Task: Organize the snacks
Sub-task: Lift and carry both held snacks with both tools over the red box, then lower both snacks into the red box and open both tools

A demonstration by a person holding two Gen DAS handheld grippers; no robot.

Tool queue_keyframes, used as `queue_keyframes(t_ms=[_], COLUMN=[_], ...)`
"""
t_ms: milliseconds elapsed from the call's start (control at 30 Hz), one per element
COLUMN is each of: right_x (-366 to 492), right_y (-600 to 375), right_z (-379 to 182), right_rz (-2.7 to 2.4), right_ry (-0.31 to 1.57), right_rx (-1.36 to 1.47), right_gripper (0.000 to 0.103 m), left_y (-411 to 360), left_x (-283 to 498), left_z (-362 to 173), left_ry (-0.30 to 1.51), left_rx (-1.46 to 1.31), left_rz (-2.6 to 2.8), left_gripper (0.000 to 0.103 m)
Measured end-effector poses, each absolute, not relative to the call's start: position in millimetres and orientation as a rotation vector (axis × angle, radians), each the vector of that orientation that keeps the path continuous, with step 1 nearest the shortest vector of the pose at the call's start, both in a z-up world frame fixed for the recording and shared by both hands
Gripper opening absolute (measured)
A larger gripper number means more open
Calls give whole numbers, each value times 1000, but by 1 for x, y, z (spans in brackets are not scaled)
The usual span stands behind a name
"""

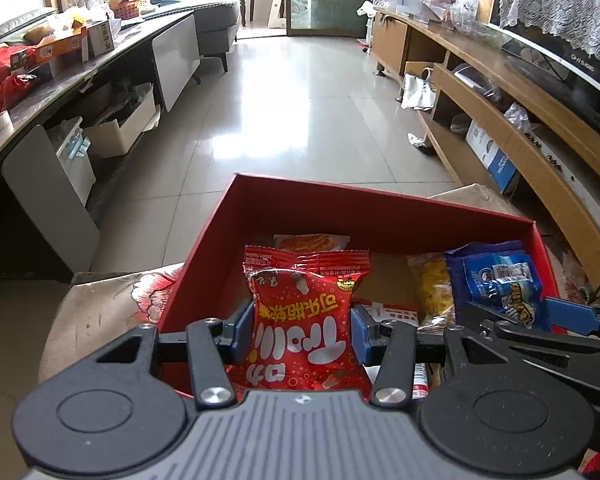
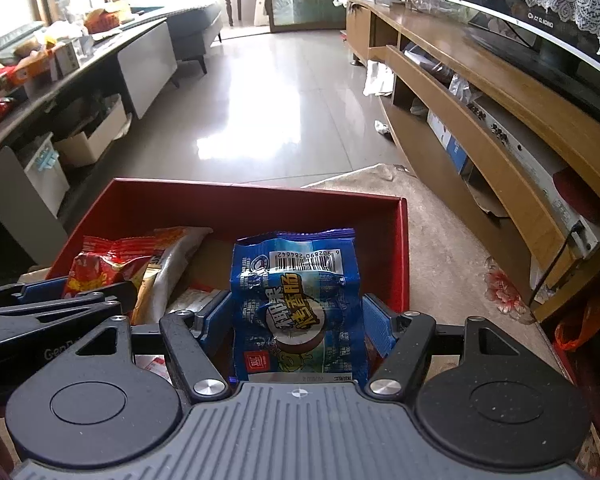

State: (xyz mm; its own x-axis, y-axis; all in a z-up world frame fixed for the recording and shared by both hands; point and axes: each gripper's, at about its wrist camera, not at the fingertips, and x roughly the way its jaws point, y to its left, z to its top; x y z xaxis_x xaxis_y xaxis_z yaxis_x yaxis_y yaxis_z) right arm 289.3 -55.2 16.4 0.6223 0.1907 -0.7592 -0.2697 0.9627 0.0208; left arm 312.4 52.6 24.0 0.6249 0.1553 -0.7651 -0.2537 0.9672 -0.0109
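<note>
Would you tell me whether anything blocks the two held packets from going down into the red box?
Nothing visible does. The left gripper holds the red packet and the right gripper the blue packet over the open red box, with bare floor showing between snacks.

A home living room: sofa (image 1: pixel 216 16), television (image 1: pixel 560 52), wooden media console (image 1: pixel 500 120).

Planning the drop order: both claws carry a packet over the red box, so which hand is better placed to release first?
Right, probably. Its blue packet hangs over bare box floor. The left claw holds its red packet above other snacks near the red box wall.
</note>
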Motion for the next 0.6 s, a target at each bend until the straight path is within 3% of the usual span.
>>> queue_keyframes(t_ms=[600], right_x=[297], right_y=[-51], right_z=[9], right_rz=[260], right_ry=[827], right_rx=[-126], right_gripper=[75], left_y=[52], left_x=[322], left_z=[13], left_ry=[869], left_rx=[-102], left_rz=[256], left_gripper=[50])
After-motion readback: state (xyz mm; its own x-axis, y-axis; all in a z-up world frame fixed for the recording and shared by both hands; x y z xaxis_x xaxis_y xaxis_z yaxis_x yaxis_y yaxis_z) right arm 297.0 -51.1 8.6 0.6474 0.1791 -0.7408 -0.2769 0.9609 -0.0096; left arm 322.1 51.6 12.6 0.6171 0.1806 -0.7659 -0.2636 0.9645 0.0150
